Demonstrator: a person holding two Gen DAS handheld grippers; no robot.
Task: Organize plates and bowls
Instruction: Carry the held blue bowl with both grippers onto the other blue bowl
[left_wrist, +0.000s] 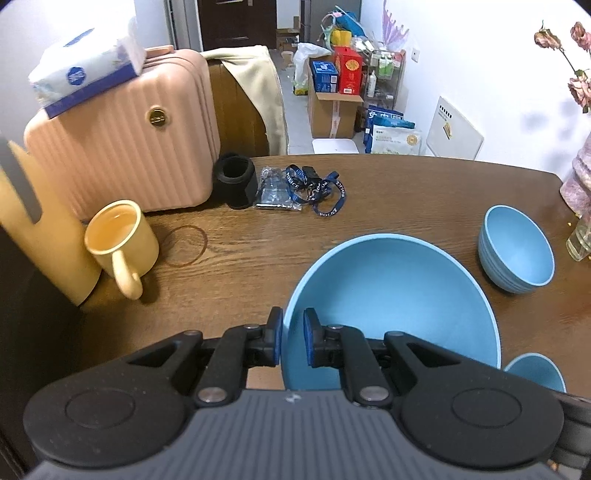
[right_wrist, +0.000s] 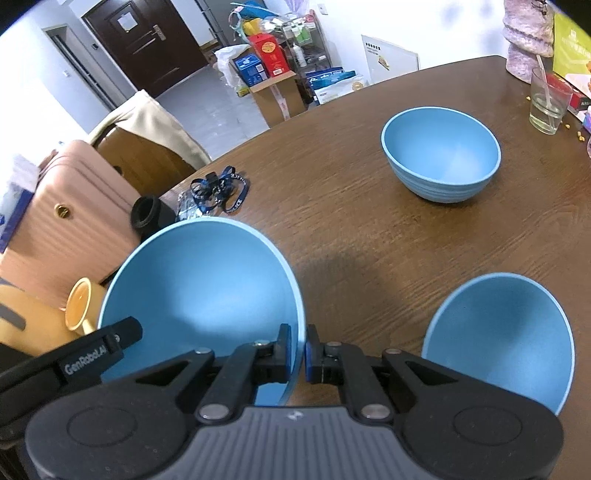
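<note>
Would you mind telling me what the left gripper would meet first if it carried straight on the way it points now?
The left gripper is already shut on the rim of the large blue bowl. Going straight on, it would probably carry that bowl down to the bare wooden table; depth is unclear.

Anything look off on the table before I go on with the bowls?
A brown ring stain marks the table beside the yellow mug. Yellow crumbs lie scattered near the glass. The bowls look undamaged; the big bowl is held by its rim in both grippers.
</note>
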